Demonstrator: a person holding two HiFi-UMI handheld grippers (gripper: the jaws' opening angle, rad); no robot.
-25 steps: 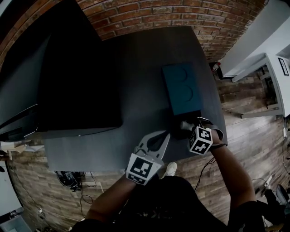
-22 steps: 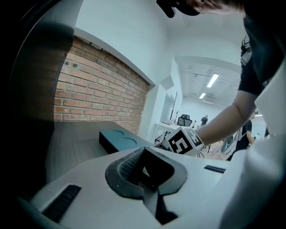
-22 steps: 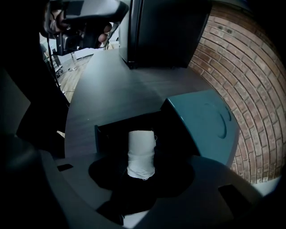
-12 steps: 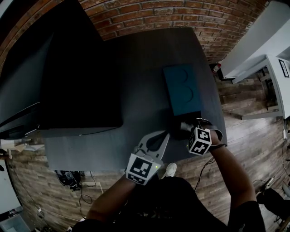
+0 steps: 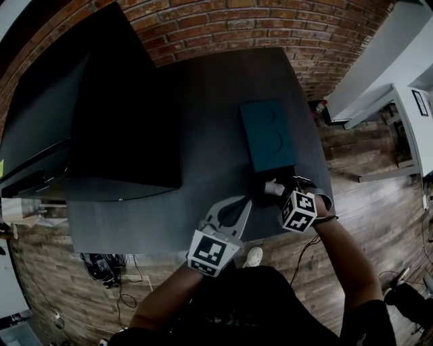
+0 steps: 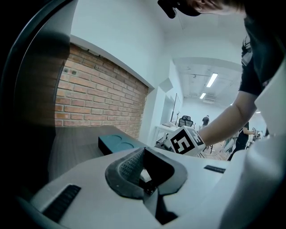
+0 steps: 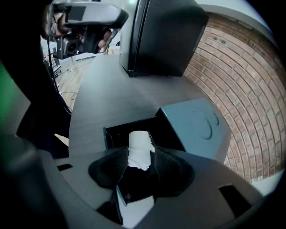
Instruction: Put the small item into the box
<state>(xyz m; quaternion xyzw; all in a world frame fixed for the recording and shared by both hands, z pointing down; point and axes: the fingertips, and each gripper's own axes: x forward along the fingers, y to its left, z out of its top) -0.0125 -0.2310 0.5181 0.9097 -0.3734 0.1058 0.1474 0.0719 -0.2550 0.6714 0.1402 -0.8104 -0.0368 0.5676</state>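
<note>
My right claw (image 7: 139, 155) is clenched on a small white roll (image 7: 139, 144) of what looks like soft wrapped material, its ridged black pads pressing on the lower half from both sides so the upper half sticks out past the tips. I judge I grip it low so that the free end can go into the opening first. The roll's long axis runs along my jaws, pointing forward and away from my hand, straight at the black open tray (image 7: 117, 130) that juts from the near end of a teal rectangular box (image 7: 196, 125) with two round recesses in its top. The roll hangs just over the tray's near part; I cannot tell whether it touches the tray. The tray faces me, which seems to be why I approach from this end. My left claw (image 6: 142, 157) is closed with nothing between its pads, parked low over the dark grey tabletop (image 5: 210, 94) just beside my right hand, apparently out of the way. Farther off stand a large black cabinet-like block (image 5: 115, 115) and a red brick wall (image 5: 270, 20) beyond the table.
</note>
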